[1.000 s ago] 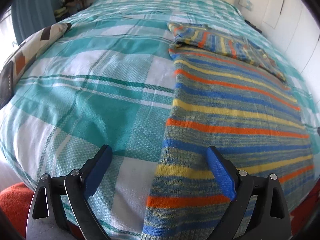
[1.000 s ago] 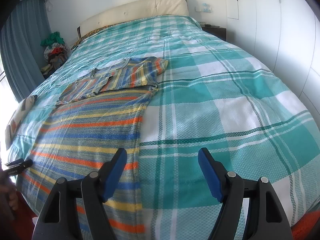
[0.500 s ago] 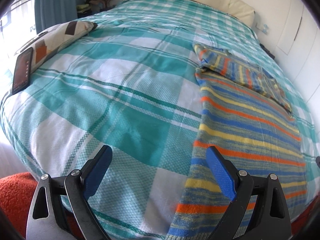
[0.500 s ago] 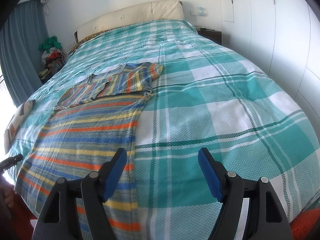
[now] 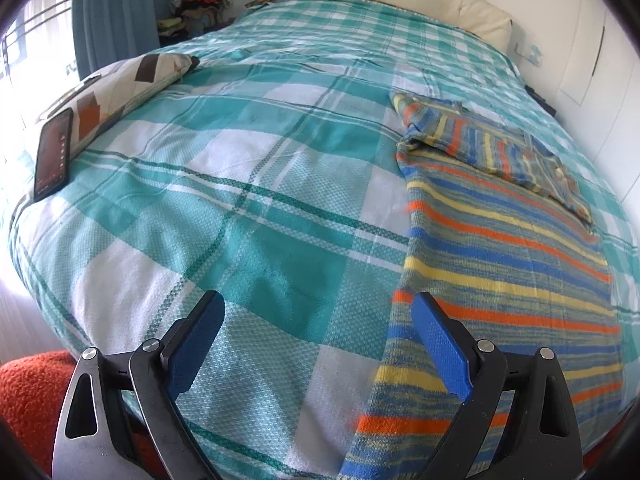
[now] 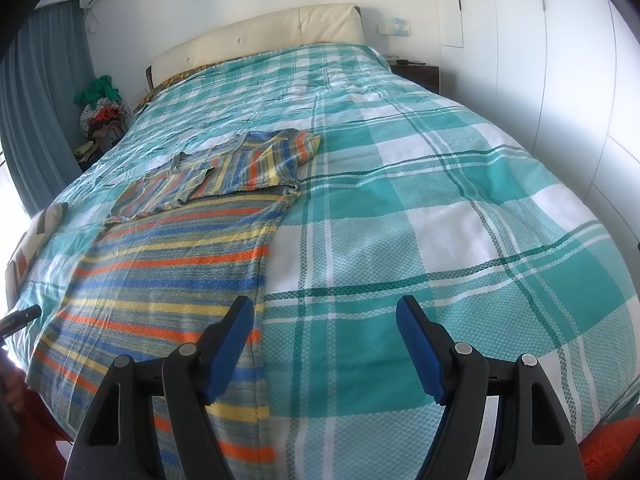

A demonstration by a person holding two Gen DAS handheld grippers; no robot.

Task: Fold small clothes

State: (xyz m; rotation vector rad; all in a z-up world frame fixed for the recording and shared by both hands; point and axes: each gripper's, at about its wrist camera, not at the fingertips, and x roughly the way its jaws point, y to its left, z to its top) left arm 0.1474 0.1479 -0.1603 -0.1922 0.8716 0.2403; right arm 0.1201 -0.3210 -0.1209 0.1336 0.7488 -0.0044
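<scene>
Striped sweater [image 5: 508, 264] lies flat on the checked bed [image 5: 256, 184], sleeves folded across its top. Left tool [image 5: 318, 338] and right tool [image 6: 325, 340] hover tilted down over its near corners, both wide and empty. No writing is readable.

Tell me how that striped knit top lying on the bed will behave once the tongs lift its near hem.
The striped knit top lies flat and follows the bedspread, so it will probably droop limply from a single pinch. Its folded-in sleeves rest loose on top and may slide open. The textured knit probably grips well.
</scene>
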